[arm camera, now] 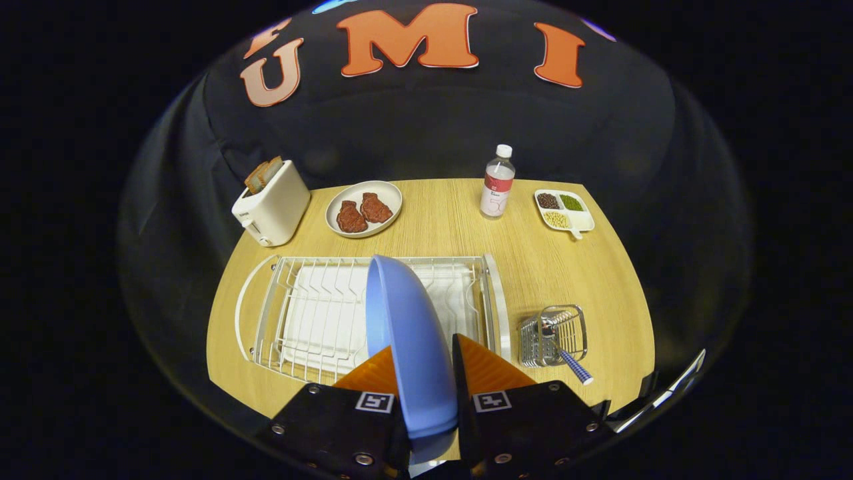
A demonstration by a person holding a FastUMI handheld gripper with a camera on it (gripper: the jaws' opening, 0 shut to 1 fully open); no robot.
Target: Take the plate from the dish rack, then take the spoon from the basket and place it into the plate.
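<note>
The gripper (423, 363) was closed down on the blue plate (408, 333), one finger on each face, plate edge-on and upright between them. The plate looked clear of the dish rack (313, 313), held above it, though the fisheye made the actual gap hard to judge.

The spoon (563, 347) sat in the small wire basket (553, 333) just right of the rack, bowl down in the basket, striped handle poking out toward the gripper.

Risks from here:
- The grip was near the rim only, so the plate could pivot or slide out if swung fast.
- The lower rim could catch the rack wires or its right-side rail if moved sideways before lifting higher.
- Free table to set it down was tight: the plate of meat (364, 208), bottle (498, 183) and toaster (272, 203) sat behind the rack, the basket to the right.
- Setting it down tilted could make it roll or clatter.
</note>
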